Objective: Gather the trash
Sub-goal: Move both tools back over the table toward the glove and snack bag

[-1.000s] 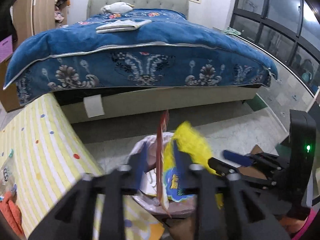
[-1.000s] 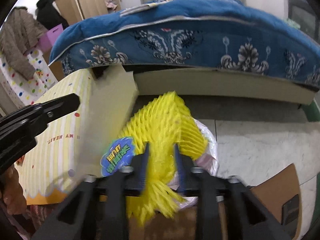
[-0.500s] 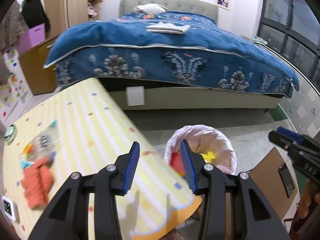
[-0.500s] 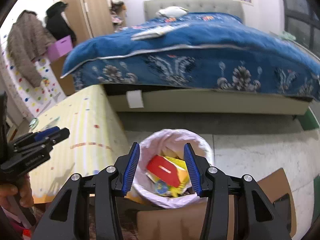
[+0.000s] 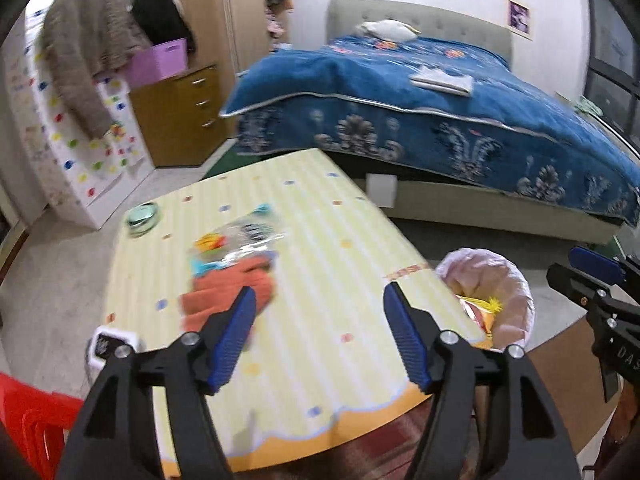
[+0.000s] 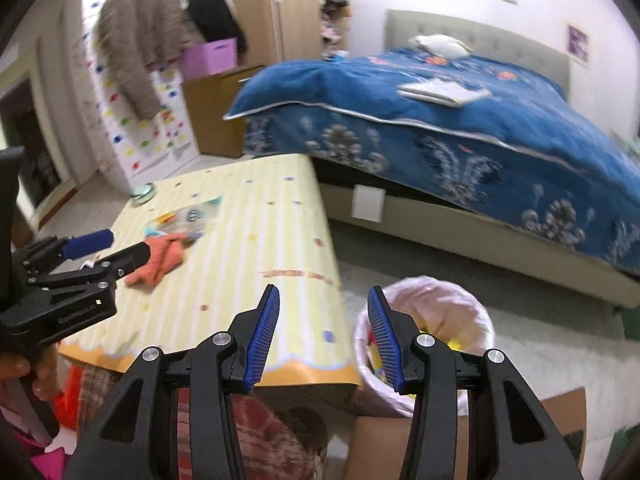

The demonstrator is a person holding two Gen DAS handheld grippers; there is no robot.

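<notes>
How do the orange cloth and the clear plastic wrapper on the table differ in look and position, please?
The orange cloth is opaque, solid orange and bunched up; the plastic wrapper is see-through with colourful print and lies flatter. The cloth is nearer the open left gripper; the wrapper lies just beyond it. Both rest on the striped yellow table.

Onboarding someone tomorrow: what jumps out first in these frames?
The big blue bedspread fills the background. In front, the yellow striped table carries an orange cloth and a clear wrapper; at its right corner stands the pink-lined trash bin, already holding scraps. Both the left gripper and right gripper are open, empty.
</notes>
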